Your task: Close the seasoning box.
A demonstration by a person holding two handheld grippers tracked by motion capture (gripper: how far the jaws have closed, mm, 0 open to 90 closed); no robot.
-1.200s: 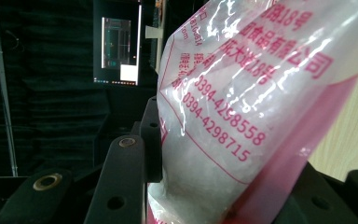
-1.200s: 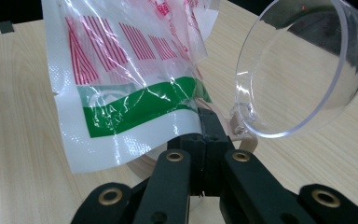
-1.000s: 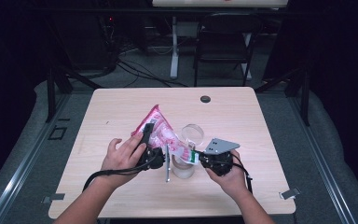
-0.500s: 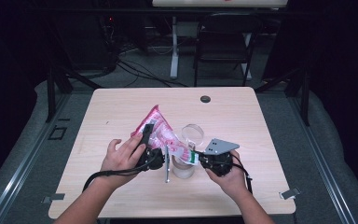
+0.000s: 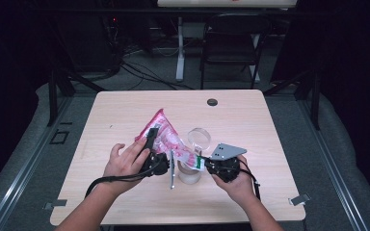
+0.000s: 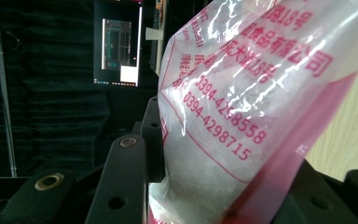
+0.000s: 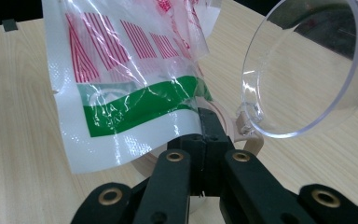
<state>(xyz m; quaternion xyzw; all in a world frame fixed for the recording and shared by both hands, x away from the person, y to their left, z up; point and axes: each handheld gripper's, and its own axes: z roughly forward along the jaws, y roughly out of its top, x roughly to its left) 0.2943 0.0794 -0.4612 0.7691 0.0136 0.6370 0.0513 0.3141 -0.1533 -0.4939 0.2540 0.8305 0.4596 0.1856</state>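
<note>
Bench (image 5: 125,202): light wood, everything sits mid-front, between the two hands.

Bag (image 5: 166,137): pink-and-clear plastic pouch with white granular fill, held tilted, the fat end up and away toward the left gripper (image 5: 150,144), the open printed end down toward the right gripper (image 5: 203,163). Left jaws are part-closed around the bag's filled body, pads pressing the film on both sides (image 6: 205,154). Right jaws are pressed together on the green-striped mouth edge of the bag (image 7: 135,107), pinching film only.

Jar (image 5: 190,173): clear glass, standing on the bench just under and in front of the right jaws, its hinged clear lid (image 7: 307,70) flipped open just right of them. Bag mouth sits right over the rim; whether anything is flowing I cannot tell.

Spoon (image 5: 172,168): thin metal, lies flat on the bench between the two grippers, untouched.

Step looks like pouring the bag into the jar. To do it well:
- keep the right pinch fixed, mouth centred over the rim, clear of the lid
- raise the left end slowly, so the fill slides rather than dumps
- don't squeeze harder on the left, film may buckle and choke the flow
- watch the jar, it's light and can tip if the bag drags on it
</note>
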